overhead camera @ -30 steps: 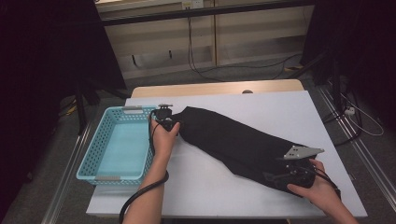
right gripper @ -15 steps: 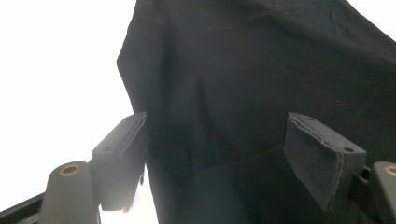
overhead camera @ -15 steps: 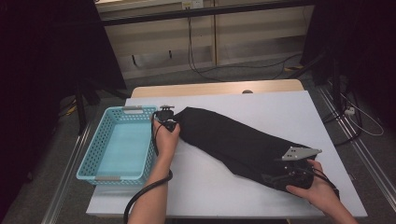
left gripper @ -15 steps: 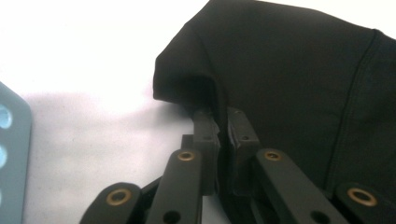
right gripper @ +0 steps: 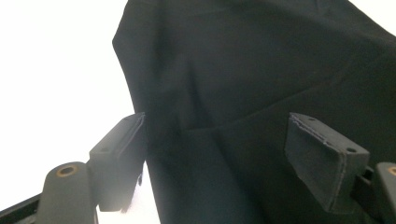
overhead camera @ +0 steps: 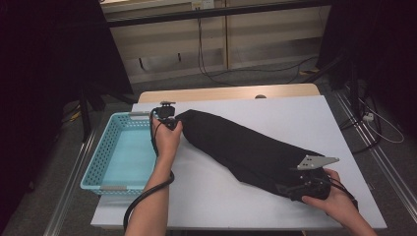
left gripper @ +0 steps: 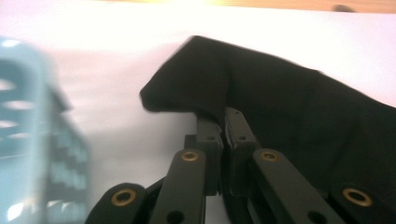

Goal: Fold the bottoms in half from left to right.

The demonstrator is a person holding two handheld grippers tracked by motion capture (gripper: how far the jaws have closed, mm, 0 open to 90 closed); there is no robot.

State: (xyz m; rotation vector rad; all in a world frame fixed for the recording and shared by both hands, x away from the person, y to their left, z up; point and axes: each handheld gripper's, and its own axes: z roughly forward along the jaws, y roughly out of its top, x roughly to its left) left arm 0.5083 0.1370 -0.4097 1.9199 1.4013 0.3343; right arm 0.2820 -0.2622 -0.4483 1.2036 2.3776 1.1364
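Where the left gripper point(overhead camera: 169, 119) meets the far-left end of the black garment point(overhead camera: 246, 150), its jaws stand pressed together on a pinch of the cloth, having just been closing on it; the left gripper view shows the two black jaws nearly touching with a fold of the garment's corner point(left gripper: 187, 88) caught between them. Item one, black garment: long, dark, folded into a narrow band, lying slantwise on the white desk point(overhead camera: 295, 118), running from the left gripper down to the right gripper point(overhead camera: 307, 184). Item two, right gripper: set at the near-right end of the garment, jaws spread wide, one to either side of the cloth point(right gripper: 243, 93) in the right gripper view, the pads not seen pressing on it; a grey three-cornered plate sits on top of it in the high view. Item three, light blue basket point(overhead camera: 105, 150): perforated plastic, standing just beside the left gripper on its outer side, at the desk's left edge, well apart from the right gripper. Item four, cable point(overhead camera: 142, 201): black, trailing from the left gripper back along the person's forearm.
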